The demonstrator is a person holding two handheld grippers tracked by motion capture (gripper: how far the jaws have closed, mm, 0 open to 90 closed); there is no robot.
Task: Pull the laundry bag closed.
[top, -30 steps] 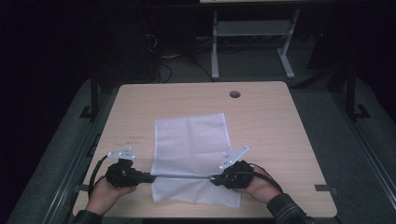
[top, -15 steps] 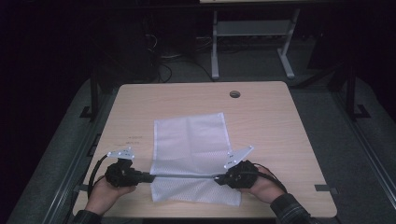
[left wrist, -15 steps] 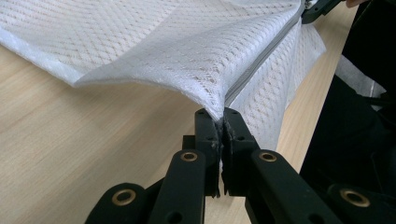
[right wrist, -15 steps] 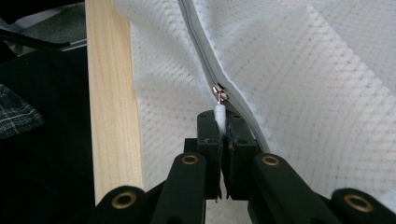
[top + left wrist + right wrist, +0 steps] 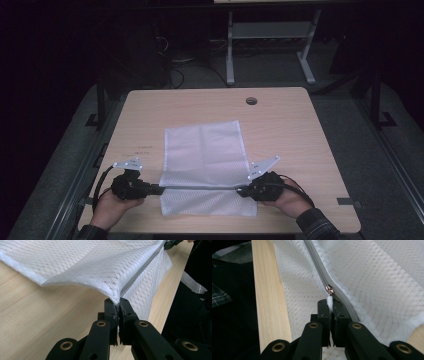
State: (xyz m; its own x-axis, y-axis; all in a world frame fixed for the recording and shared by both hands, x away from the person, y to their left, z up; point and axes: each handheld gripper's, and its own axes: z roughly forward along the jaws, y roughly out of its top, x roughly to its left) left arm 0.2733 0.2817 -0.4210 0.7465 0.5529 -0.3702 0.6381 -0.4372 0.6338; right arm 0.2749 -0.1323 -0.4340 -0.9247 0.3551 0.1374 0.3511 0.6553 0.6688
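Flat across the wooden bench (image 5: 280, 115) lay a white mesh bag (image 5: 205, 150), its near part folded along the zipper (image 5: 322, 270). Clamped on the bag's left corner: left gripper (image 5: 156, 189), fingers (image 5: 110, 312) pinched tight. Right gripper (image 5: 241, 190) likewise closed on the white pull tab (image 5: 329, 300) beside the slider (image 5: 329, 290). Bag contents hard to make out.

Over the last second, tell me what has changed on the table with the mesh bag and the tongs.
Nothing visibly changed. The left tongs stay shut on one end of the white mesh bag, the right tongs on the white tab beside its zip slider, and the zipper edge remains stretched between them just above the wooden table.
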